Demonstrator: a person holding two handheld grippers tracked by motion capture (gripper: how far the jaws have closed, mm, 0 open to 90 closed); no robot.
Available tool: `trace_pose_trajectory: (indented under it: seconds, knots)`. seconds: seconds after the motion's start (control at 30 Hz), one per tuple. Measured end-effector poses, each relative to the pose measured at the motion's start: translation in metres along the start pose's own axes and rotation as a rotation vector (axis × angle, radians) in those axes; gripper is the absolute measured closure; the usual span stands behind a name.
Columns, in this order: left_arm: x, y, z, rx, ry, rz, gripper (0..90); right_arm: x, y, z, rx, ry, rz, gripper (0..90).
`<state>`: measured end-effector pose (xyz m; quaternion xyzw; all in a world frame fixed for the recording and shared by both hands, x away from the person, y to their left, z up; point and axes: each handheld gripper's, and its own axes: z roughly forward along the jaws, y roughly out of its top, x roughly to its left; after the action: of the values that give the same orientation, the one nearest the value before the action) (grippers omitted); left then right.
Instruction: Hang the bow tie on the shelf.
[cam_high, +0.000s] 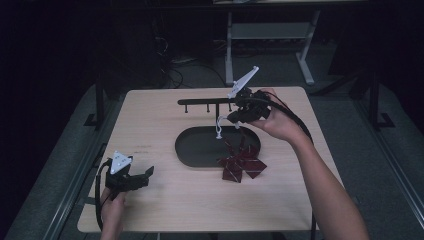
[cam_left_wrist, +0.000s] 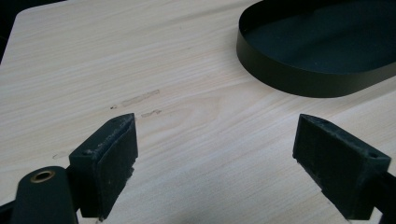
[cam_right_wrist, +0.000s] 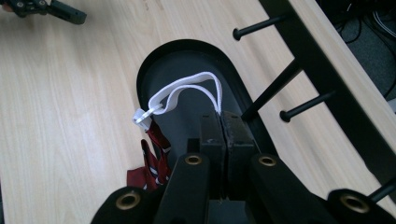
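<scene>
A pale wood-grain worktop (cam_high: 165, 210) fills the middle of the high view, with a few faint scuff marks (cam_left_wrist: 140, 99) at centre left of the left gripper view. Beyond its far edge, at upper centre, stands a white metal frame (cam_high: 270, 45), perhaps the legs of another desk. Dark cables (cam_high: 172, 70) lie on the grey floor (cam_high: 395, 150) at upper left.

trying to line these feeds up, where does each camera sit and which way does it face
High view: above the person's side, facing forward and down on the table; both forearms enter from below.
Left gripper view: rides the left gripper, looking along its open jaws toward the black tray.
Right gripper view: rides the right gripper, shut on the white loop.
All three share the tray.
</scene>
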<state>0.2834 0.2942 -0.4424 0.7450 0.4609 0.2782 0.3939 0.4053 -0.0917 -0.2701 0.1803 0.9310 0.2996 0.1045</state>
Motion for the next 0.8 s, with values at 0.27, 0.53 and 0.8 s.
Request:
trace_pose_trajectory:
  seconds: [0.27,0.53,0.8]
  knots:
    - [0.000,0.000,0.000,-0.001,0.001,-0.004,13.6,-0.008,0.009,0.001,0.009,-0.009,0.004,88.2]
    - [0.001,0.000,0.000,-0.001,-0.001,-0.001,13.5,-0.017,0.016,-0.002,0.018,-0.032,0.015,88.2]
    - [0.001,-0.001,0.001,0.004,-0.003,-0.008,13.6,-0.027,0.017,-0.001,0.016,-0.031,0.036,88.2]
